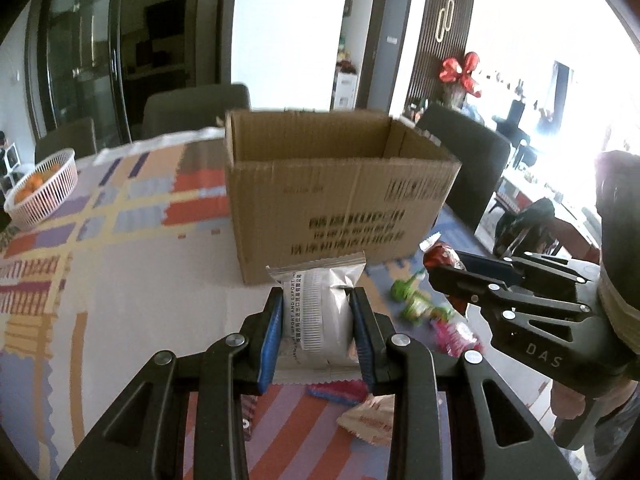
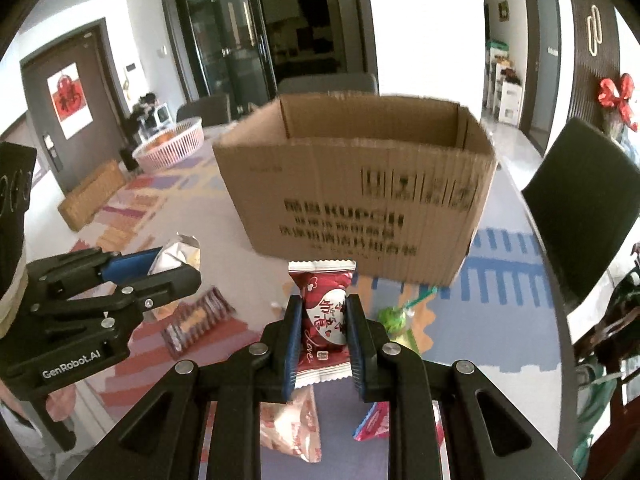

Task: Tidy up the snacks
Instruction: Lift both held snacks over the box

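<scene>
An open cardboard box stands on the patterned table; it also shows in the right wrist view. My left gripper is shut on a silver-white snack packet, held above the table in front of the box. My right gripper is shut on a red snack packet, also in front of the box. In the left wrist view the right gripper is at the right with the red packet. In the right wrist view the left gripper is at the left with the silver packet.
Loose snacks lie on the table: green candies, a pink packet, a beige packet, a clear cookie sleeve. A white basket of oranges sits far left. Dark chairs surround the table.
</scene>
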`<state>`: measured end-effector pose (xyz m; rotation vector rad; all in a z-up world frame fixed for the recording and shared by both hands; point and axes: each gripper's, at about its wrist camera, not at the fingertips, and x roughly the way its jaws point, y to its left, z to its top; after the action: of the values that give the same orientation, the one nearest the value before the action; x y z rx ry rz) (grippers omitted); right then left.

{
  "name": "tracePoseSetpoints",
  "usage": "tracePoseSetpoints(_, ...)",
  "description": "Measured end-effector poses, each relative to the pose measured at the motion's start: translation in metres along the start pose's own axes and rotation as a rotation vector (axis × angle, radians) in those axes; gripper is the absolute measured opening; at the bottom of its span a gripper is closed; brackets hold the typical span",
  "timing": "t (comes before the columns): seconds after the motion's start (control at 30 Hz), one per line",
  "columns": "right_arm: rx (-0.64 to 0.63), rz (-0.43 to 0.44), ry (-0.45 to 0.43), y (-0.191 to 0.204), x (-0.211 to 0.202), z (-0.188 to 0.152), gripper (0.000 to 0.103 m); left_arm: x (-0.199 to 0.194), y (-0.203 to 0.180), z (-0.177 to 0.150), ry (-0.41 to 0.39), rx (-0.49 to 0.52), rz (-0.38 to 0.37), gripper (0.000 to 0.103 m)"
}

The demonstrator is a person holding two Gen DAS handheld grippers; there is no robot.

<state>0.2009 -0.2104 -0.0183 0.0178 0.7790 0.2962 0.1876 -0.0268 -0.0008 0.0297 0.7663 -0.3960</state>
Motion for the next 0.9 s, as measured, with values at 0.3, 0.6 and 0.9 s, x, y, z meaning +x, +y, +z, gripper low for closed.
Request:
tracePoseSetpoints(0.3,-0.004,-0.005,-0.125,0.001,-0.036,0.034,0.022,-0.028,-0.008,0.039,-0.117,0.015,0.007,0.033)
tracePoseSetpoints(0.6,-0.005,-0.007,-0.210,-0.001,-0.054,0.064,0.022,-0.038,-0.010,0.071,-0.183,0.028,0.014,0.033)
tracePoseSetpoints(0.9,-0.003,-0.016,-0.244,-0.009,-0.056,0.095,0.022,-0.025,-0.005,0.102,-0.192,0.039,0.024,0.033)
